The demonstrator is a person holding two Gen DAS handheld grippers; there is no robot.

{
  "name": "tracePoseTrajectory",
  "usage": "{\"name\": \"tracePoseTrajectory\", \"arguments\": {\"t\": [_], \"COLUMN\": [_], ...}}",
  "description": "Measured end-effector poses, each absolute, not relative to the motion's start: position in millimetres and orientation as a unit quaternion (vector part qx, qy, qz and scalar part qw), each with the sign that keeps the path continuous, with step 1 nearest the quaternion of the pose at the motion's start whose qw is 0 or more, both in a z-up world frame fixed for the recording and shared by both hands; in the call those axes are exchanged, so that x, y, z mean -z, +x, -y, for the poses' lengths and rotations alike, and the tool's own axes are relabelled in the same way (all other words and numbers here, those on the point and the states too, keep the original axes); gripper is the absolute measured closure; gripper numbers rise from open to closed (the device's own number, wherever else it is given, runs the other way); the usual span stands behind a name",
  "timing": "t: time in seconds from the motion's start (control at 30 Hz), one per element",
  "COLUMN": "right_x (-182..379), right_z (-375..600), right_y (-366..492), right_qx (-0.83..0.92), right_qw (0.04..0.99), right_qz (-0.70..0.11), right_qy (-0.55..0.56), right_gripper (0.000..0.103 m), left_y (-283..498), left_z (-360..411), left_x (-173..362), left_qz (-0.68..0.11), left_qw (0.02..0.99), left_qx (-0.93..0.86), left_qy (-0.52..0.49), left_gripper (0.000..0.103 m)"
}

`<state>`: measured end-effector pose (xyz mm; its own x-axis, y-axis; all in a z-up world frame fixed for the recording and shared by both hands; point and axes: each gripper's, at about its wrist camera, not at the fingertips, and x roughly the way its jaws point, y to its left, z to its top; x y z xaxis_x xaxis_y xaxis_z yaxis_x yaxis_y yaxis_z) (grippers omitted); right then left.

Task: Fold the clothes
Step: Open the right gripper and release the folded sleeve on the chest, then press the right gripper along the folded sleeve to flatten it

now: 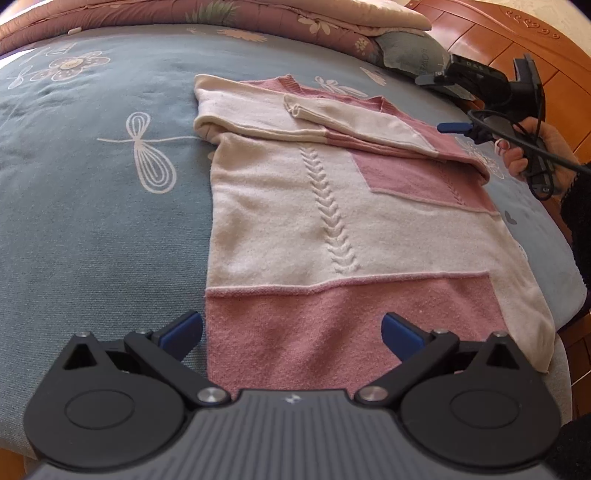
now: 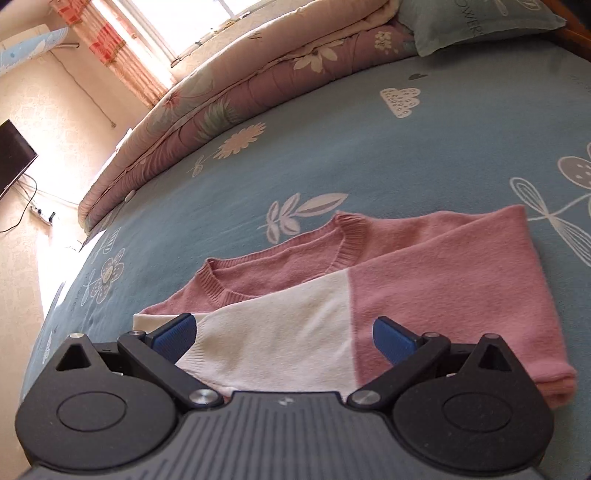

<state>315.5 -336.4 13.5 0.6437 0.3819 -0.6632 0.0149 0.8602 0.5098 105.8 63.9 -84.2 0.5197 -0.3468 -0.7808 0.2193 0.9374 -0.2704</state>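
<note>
Pink-and-cream sweater (image 1: 332, 221) spread flat on the bed (image 1: 92, 221), both sleeves already folded across the chest. In the left wrist view the sweater's long axis runs from the pink hem at lower centre of the frame up to the collar at upper centre. My left gripper (image 1: 291, 332) hangs just over that hem, its 2 blue fingers (image 1: 183, 332) spread wide, released, gripping nothing; the hem lies directly ahead between them. My right gripper (image 2: 282, 334) sits at the opposite end, by the shoulder: in its own view the folded cream-and-pink sleeve (image 2: 295, 332) fills the lower centre, the ribbed collar (image 2: 343, 236) lies beyond it, and these fingers are likewise parted and empty. From the left wrist view my right hand (image 1: 535, 147) holds its tool at the right edge of the frame, beside the sweater. I judge the left gripper nearer the hem, so a bottom-to-collar fold would start there. The blue floral sheet is soft; a rolled quilt (image 2: 221, 99) and a pillow (image 2: 472, 22) lie at the upper frame, with a curtained window (image 2: 122, 48) at upper left.
</note>
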Motion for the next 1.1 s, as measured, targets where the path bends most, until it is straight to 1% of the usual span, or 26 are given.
{"name": "tracePoseTrajectory", "arguments": {"t": [0.1, 0.23, 0.37, 0.4, 0.47, 0.53, 0.67, 0.77, 0.87, 0.97, 1.03, 1.1], "right_x": [21, 29, 20, 26, 37, 34, 13, 2, 16, 34, 26, 12], "right_z": [369, 388, 406, 409, 412, 411, 402, 395, 394, 396, 393, 380], "right_y": [300, 281, 282, 284, 283, 278, 287, 308, 341, 354, 356, 350], "right_qx": [-0.081, -0.111, -0.09, -0.084, -0.091, -0.098, -0.078, -0.084, -0.072, -0.067, -0.053, -0.066], "right_qw": [0.857, 0.857, 0.869, 0.866, 0.868, 0.876, 0.89, 0.904, 0.902, 0.901, 0.895, 0.899], "right_qz": [-0.431, -0.404, -0.372, -0.378, -0.385, -0.379, -0.378, -0.365, -0.38, -0.384, -0.401, -0.398], "right_qy": [0.27, 0.3, 0.314, 0.315, 0.299, 0.28, 0.243, 0.205, 0.192, 0.189, 0.187, 0.172], "right_gripper": [0.0, 0.0, 0.0, 0.0, 0.0, 0.0, 0.0, 0.0, 0.0, 0.0, 0.0, 0.0], "left_y": [108, 111, 115, 115, 116, 116, 119, 122, 127, 132, 135, 137], "left_z": [-61, -59, -56, -54, -52, -52, -53, -53, -54, -52, -49, -47], "left_x": [85, 86, 86, 86, 86, 86, 83, 76, 72, 73, 74, 75], "left_qz": [-0.466, -0.472, -0.475, -0.475, -0.476, -0.477, -0.477, -0.467, -0.459, -0.461, -0.463, -0.464], "left_qw": [0.867, 0.866, 0.865, 0.865, 0.865, 0.865, 0.865, 0.871, 0.874, 0.873, 0.872, 0.872], "left_qx": [0.162, 0.157, 0.151, 0.15, 0.148, 0.147, 0.146, 0.147, 0.148, 0.151, 0.15, 0.152], "left_qy": [-0.063, -0.058, -0.055, -0.054, -0.052, -0.052, -0.049, -0.048, -0.057, -0.058, -0.049, -0.043], "left_gripper": [0.001, 0.001, 0.001, 0.001, 0.001, 0.001, 0.001, 0.001, 0.001, 0.001, 0.001, 0.001]}}
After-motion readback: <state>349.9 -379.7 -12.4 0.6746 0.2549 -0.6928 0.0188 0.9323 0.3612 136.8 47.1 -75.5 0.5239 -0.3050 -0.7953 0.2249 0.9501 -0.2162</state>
